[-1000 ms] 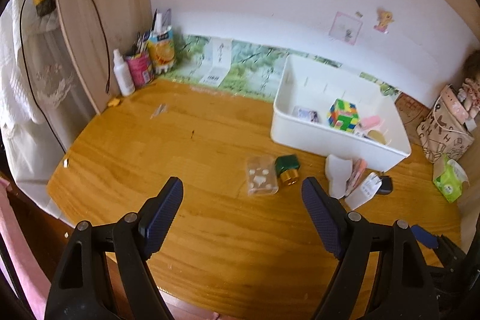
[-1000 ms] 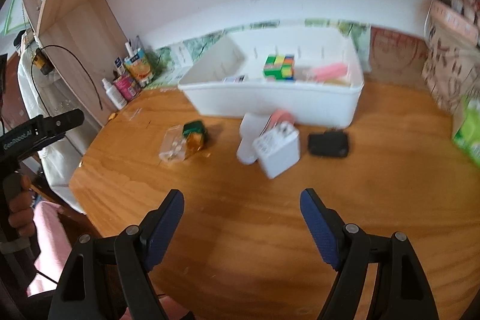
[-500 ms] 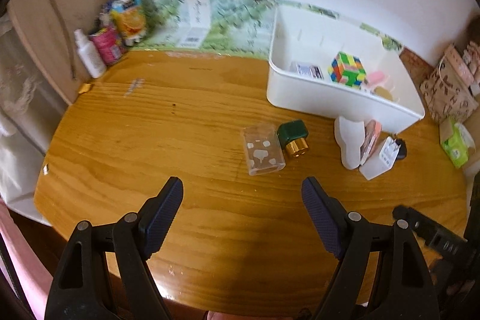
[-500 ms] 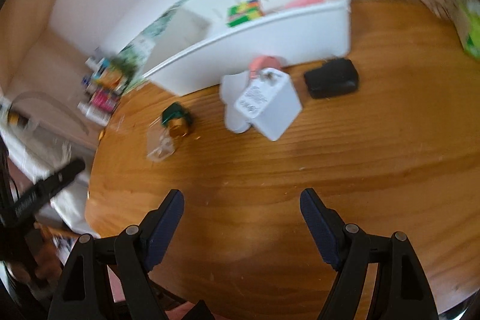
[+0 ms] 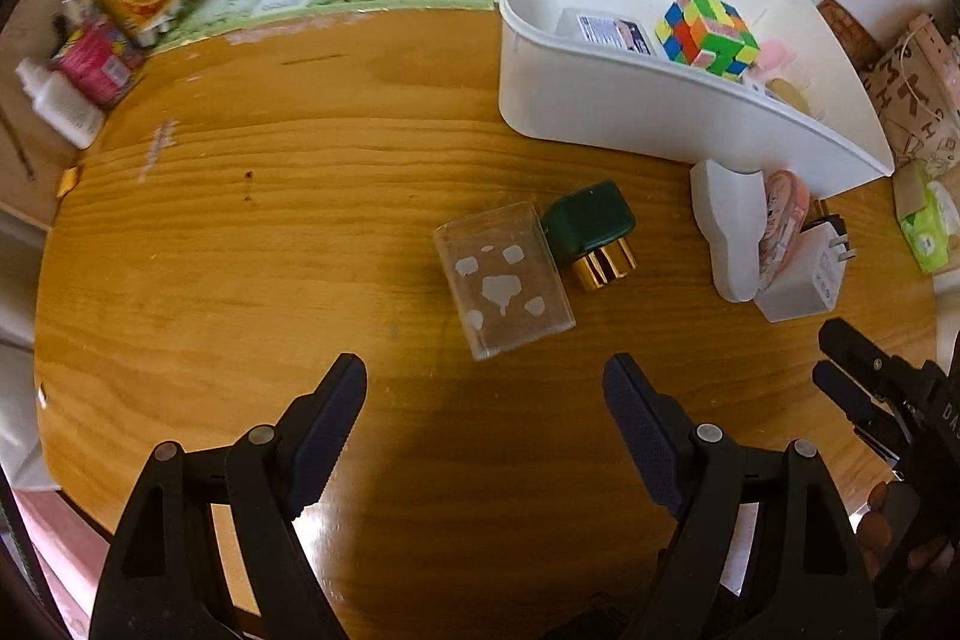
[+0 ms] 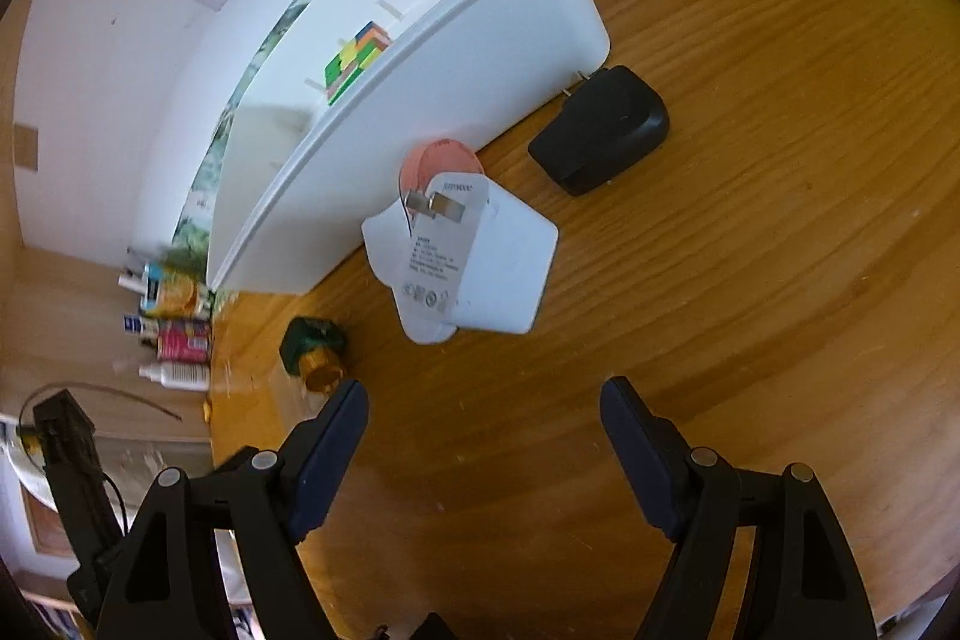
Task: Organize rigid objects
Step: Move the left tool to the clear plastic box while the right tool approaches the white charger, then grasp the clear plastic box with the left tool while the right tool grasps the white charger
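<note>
My left gripper point(image 5: 485, 400) is open and empty, just short of a clear plastic box point(image 5: 503, 279) lying on the wooden table point(image 5: 240, 244). A green bottle with a gold cap point(image 5: 594, 232) lies beside the box. My right gripper point(image 6: 485, 418) is open and empty, near a white charger point(image 6: 480, 262) that leans on a pink round item point(image 6: 441, 160). A black charger point(image 6: 600, 136) lies by the white bin point(image 6: 456, 58), which holds a puzzle cube point(image 5: 708, 31) and small items. The white charger also shows in the left wrist view point(image 5: 807, 274).
Bottles and cartons point(image 5: 102, 34) stand at the table's back left corner. A green tissue pack point(image 5: 927, 226) and a patterned bag point(image 5: 912, 88) sit at the right edge. A white curved piece point(image 5: 729, 226) stands beside the pink item.
Both grippers have moved forward and down toward the table. The left is closer to the clear box, the right has rolled and closed in on the white charger. Both stay open.
</note>
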A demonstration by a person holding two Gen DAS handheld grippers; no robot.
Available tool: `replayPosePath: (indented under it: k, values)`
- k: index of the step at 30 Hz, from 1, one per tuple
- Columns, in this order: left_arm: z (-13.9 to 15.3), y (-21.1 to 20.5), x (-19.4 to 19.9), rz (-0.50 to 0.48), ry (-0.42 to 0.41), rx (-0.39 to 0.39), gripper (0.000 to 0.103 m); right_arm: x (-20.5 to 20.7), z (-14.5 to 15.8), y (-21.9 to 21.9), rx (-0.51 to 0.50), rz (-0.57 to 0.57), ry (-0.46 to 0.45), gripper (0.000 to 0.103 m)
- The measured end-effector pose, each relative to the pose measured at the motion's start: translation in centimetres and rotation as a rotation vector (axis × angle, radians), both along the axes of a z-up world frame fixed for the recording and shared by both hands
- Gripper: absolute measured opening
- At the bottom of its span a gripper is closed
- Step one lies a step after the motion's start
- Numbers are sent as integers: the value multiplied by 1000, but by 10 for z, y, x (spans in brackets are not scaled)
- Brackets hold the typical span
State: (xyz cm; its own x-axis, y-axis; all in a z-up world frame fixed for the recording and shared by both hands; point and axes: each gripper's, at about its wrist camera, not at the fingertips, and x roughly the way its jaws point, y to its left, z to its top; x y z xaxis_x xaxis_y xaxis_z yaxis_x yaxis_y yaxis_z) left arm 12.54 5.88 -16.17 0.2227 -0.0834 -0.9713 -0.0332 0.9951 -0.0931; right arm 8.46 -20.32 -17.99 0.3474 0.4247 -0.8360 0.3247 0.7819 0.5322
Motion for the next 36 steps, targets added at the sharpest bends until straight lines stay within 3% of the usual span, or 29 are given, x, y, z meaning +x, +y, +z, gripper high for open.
replayPosePath:
  k: [12,18,26,28,36]
  values:
    - [-28,0,24,-58,115,-56,84,14,-14,13,-76,-116,6,80]
    - [-38,-7,31,-83,155,-71,84,22,-10,17,-124,-118,-22,75]
    - [-46,-11,42,-80,154,-94,84,30,-11,21,-166,-125,-20,57]
    - [-49,-9,44,-63,160,-98,84,30,-9,23,-180,-115,-28,47]
    - [-51,8,52,-22,150,-126,83,33,1,36,-308,-54,-38,40]
